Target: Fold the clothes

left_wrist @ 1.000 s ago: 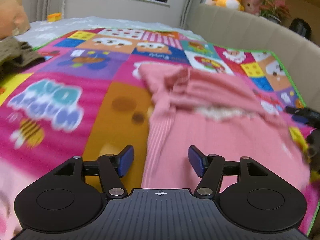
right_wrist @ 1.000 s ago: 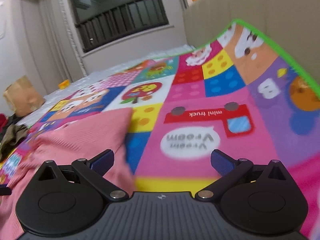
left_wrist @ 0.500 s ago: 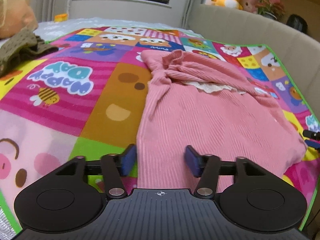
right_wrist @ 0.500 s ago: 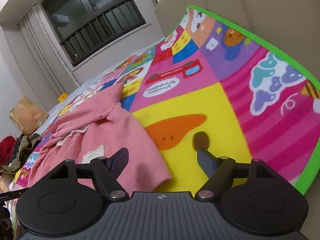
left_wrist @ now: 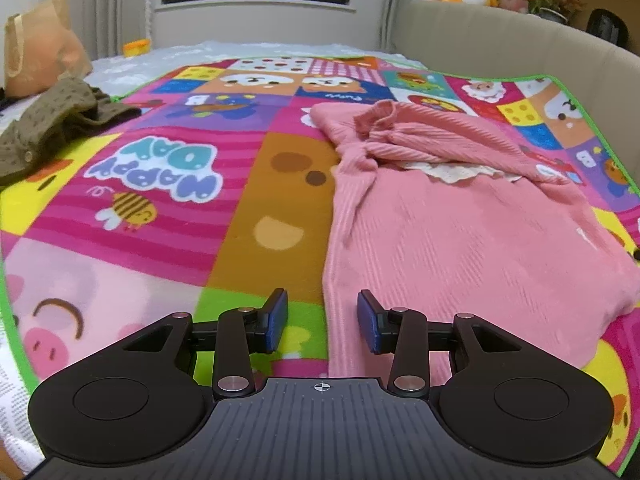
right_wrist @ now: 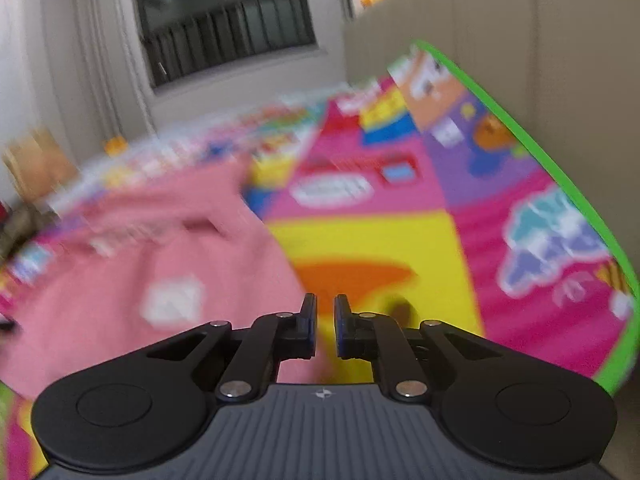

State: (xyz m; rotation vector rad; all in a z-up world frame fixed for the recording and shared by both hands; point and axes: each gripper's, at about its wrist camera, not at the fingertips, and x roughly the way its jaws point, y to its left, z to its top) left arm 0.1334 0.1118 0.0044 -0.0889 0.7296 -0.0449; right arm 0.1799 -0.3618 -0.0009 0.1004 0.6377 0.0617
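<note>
Since a second ago both grippers have slid along the pink sweater (left_wrist: 460,240) to its near hem. It lies spread on the colourful play mat (left_wrist: 160,184), sleeves bunched by the collar. Around its near left corner the left gripper (left_wrist: 322,320) is closing, pads not yet pressing the cloth. At the other corner the right gripper (right_wrist: 325,326) is closing too, jaws almost together; blur hides whether any hem is caught. Judging by this, the step in hand is pinching both hem corners. Next, both grips need to be firm before lifting the hem toward the collar. An olive garment (left_wrist: 52,120) waits far left
</note>
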